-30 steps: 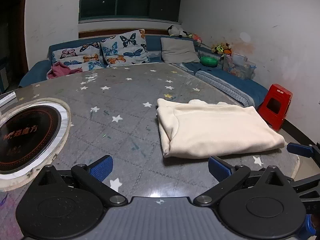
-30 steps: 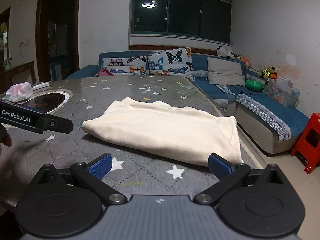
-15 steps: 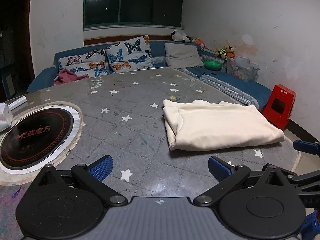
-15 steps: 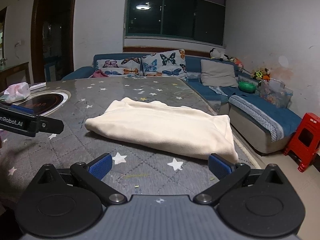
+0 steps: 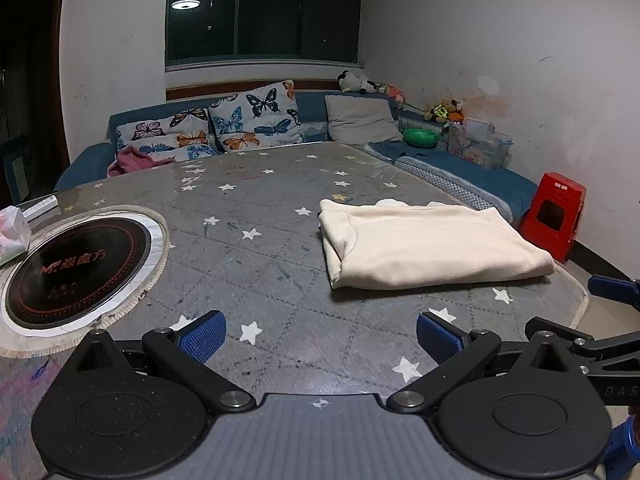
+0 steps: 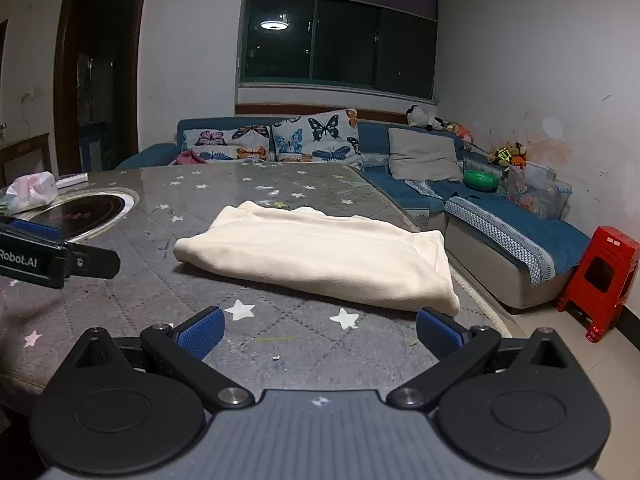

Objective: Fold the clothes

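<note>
Folded cream fleece garment [image 5: 432, 246] lies on the grey star-printed table [image 5: 256, 216] beside a round black induction hob [image 5: 76, 262]; left gripper [image 5: 320, 338] and right gripper [image 6: 318, 332] both gape empty.

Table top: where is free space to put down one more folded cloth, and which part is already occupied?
Free: the wide star-patterned stretch of the table between the round cooktop and the folded cream garment, and the far part toward the sofa. The near strip holds both open grippers, left and right. Crowded: the left edge, with cooktop and tissue pack.
</note>
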Tool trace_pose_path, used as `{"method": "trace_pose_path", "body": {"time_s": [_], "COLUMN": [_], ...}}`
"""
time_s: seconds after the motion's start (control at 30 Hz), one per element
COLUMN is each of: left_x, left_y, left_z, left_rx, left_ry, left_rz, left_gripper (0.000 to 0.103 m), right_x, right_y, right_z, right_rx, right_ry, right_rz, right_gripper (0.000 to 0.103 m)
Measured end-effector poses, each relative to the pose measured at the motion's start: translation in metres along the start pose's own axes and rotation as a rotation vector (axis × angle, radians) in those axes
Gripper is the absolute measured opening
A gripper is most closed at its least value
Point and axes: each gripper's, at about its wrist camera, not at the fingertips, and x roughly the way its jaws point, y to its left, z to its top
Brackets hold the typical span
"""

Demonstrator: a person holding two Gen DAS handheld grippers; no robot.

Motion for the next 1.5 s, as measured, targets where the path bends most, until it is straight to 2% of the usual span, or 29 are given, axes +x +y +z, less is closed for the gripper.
{"method": "trace_pose_path", "body": {"time_s": [0.3,0.67,1.5], "left_x": [-0.006,-0.008,0.045], "left_y": [-0.002,-0.005,0.0], "left_z": [-0.009,-0.004,0.02], "left_rx": [0.001,0.013,0.019], "left_ry": [-0.011,-0.024,0.078], "left_rz": [-0.007,-0.013,0.003], "left_gripper": [0.103,0.103,0.103], "right_x": [-0.011,-0.015,0.044], "right_y": [0.004,0.009,0.007], "right_z": [-0.004,0.003,0.02], "right_rx": [-0.013,-0.03,-0.025], "right_ry": [-0.019,-0.04,0.043], "right_rz": [-0.017,-0.016,0.034], "right_gripper": [0.103,0.103,0.103]}}
